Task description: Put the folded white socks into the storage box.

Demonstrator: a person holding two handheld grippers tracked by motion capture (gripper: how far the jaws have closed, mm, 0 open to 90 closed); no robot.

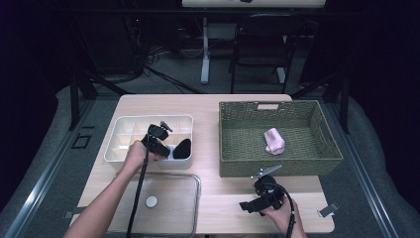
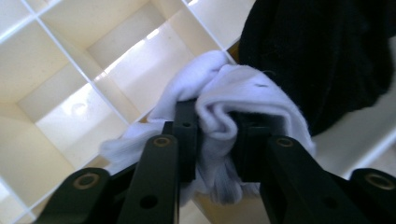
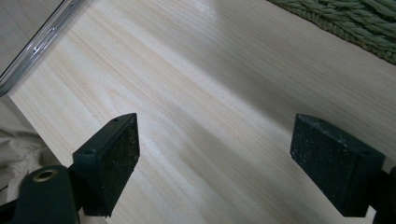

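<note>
White cloth (image 2: 219,112) is sitting pinched between the jaws of the left gripper (image 2: 215,140), whose pads are pressing into its bunched folds from both sides; in the left gripper view the fabric is bulging up above the jaws and trailing down below them. That gripper (image 1: 163,144) is tilting down into the near right part of the white divided organizer (image 1: 124,130), with the person's left forearm reaching up from the bottom edge of the high view and the cable trailing along it. Just beside the cloth, a black cloth (image 2: 322,51) is lying in the neighbouring compartment, touching the white one. Nearer the person, the right gripper (image 3: 215,163) is resting with its jaws standing wide apart and nothing between them, hovering over the bare wooden table (image 3: 201,93); the right hand (image 1: 280,210) is holding it low by the table's near edge. Beyond it, the woven green basket (image 1: 233,148) is holding a pink cloth (image 1: 274,141), well apart from both grippers.
</note>
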